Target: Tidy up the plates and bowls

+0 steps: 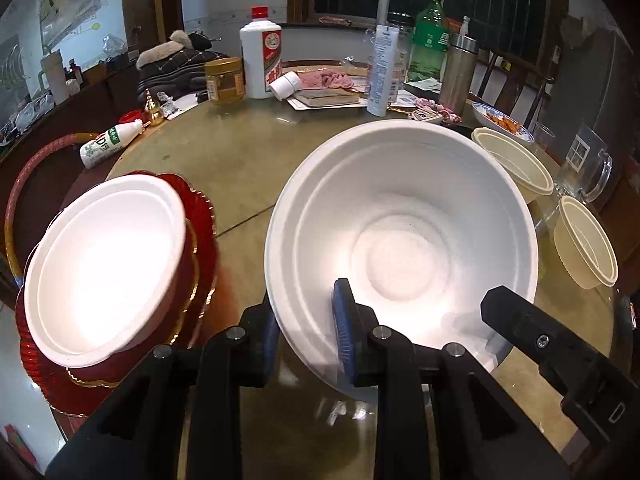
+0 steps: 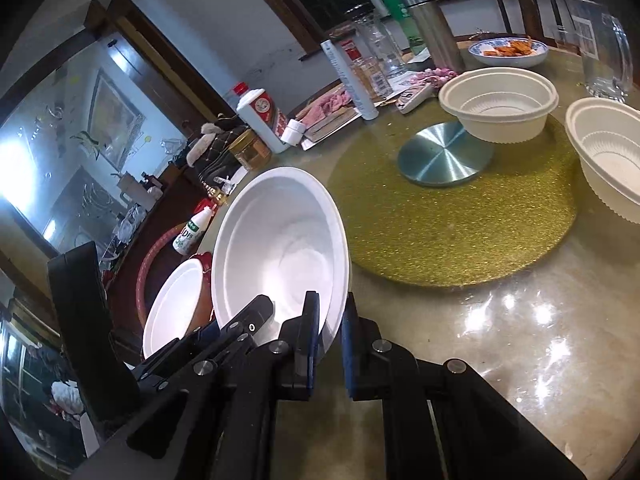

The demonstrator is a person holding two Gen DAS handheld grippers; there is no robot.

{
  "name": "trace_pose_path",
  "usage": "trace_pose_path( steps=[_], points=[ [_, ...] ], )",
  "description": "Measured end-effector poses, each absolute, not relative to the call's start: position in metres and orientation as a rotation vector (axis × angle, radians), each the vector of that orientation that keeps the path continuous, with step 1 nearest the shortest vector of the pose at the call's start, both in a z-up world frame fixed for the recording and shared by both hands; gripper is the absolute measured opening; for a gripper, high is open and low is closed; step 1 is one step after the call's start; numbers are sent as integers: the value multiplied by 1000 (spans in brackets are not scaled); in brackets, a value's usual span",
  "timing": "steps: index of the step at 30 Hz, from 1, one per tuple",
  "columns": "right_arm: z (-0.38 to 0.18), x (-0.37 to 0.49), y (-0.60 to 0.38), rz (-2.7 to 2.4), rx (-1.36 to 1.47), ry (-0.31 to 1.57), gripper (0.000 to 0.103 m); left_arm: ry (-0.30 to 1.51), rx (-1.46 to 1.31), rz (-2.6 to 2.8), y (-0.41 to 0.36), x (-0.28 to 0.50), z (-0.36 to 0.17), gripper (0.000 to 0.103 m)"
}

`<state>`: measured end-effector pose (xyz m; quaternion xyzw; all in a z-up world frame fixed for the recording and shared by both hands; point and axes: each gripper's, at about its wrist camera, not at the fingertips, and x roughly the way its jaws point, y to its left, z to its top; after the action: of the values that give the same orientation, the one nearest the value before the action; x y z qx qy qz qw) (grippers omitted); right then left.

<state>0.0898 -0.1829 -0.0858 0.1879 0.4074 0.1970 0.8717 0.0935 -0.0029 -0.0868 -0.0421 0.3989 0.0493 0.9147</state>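
A large white foam bowl (image 1: pixel 400 220) is held tilted over the table, its hollow facing both cameras. My left gripper (image 1: pixel 306 312) is shut on its near rim, one blue pad inside and one outside. A black finger (image 1: pixel 516 316) of my right gripper reaches the rim further right. In the right wrist view my right gripper (image 2: pixel 330 316) is shut on the same bowl (image 2: pixel 280 240), with the left gripper (image 2: pixel 248 320) gripping beside it. A white foam plate (image 1: pixel 104 264) lies on a red stack of dishes (image 1: pixel 200 240) to the left. Two cream bowls (image 2: pixel 500 100) (image 2: pixel 608 160) stand at the right.
A gold round mat (image 2: pixel 440 232) with a metal disc (image 2: pixel 444 154) covers the table's middle. A glass mug (image 1: pixel 588 168) and a blue-rimmed dish of food (image 1: pixel 500 120) stand beyond the cream bowls. Bottles, jars and a book crowd the far side. A small white bottle (image 1: pixel 108 144) lies at the left.
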Motion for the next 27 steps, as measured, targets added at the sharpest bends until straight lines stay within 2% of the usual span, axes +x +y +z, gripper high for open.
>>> trace_pose_path(
  steps=[27],
  points=[
    [-47, 65, -137, 536, 301, 775, 10, 692, -96, 177, 44, 52, -46, 23]
  ],
)
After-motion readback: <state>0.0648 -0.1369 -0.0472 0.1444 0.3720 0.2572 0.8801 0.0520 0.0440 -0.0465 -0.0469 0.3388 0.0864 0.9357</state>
